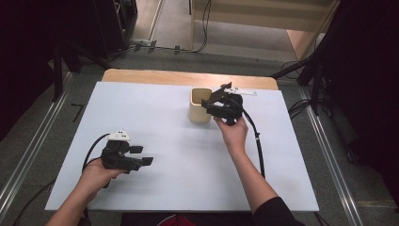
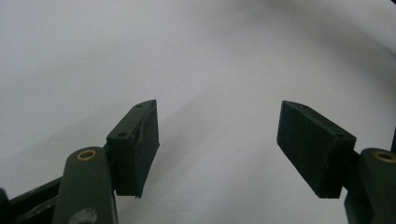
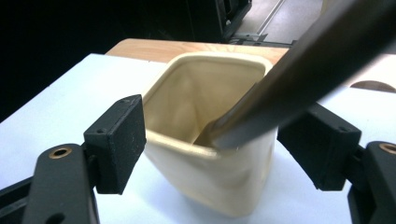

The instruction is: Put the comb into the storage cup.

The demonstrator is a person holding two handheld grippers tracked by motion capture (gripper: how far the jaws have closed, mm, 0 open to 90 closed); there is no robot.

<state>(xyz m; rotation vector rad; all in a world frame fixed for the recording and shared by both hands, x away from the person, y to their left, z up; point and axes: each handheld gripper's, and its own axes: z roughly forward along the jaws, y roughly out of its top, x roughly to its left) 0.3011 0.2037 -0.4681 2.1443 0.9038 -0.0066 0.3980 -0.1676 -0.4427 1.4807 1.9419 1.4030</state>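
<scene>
The left gripper (image 1: 141,156) sits low over the white worktop (image 1: 179,160) on the near left, held in the person's left hand (image 1: 96,175). Its jaws are wide apart and hold nothing. Further right, near the back, stands a cream cup (image 1: 200,105). A dark stick (image 3: 299,79) leans into the cup from the upper right. The right gripper (image 1: 211,104) is at the cup, held by the right hand (image 1: 233,132) with the arm stretched forward. Its jaws are apart, one on each side of the cup.
</scene>
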